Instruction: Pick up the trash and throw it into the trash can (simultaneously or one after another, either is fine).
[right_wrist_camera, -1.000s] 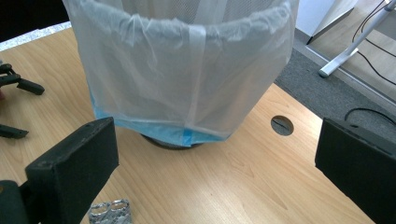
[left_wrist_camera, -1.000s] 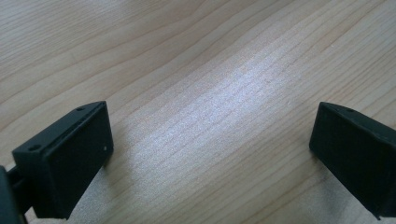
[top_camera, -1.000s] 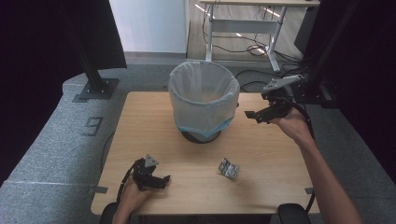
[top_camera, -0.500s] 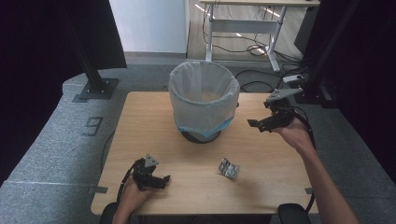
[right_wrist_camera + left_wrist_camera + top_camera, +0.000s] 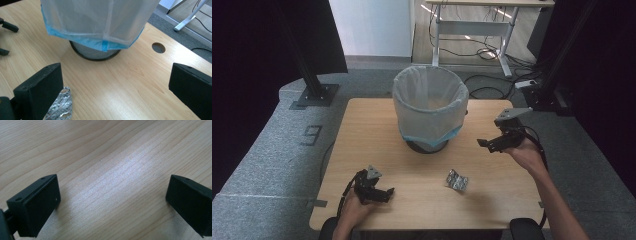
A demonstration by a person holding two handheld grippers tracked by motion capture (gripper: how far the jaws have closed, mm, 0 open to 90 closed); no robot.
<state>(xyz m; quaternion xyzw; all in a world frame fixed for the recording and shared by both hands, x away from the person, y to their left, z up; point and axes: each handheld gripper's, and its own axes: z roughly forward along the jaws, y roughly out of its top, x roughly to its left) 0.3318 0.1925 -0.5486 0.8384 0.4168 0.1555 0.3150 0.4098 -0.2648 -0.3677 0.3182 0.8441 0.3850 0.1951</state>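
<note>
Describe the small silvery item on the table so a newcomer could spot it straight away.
Start at the mesh waste bin with its translucent liner, standing at the far middle of the wooden table. Come toward the near edge and slightly right: there lies an empty blister pack, flat on the wood between the two hands. It is the one crumpled, shiny foil thing, unlike the black tools.

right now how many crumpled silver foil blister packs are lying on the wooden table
1. The crumpled silver foil blister pack lies on the light wooden table, in front of the mesh bin with the white liner, between the two grippers. Others could be hidden inside the bin.
</note>
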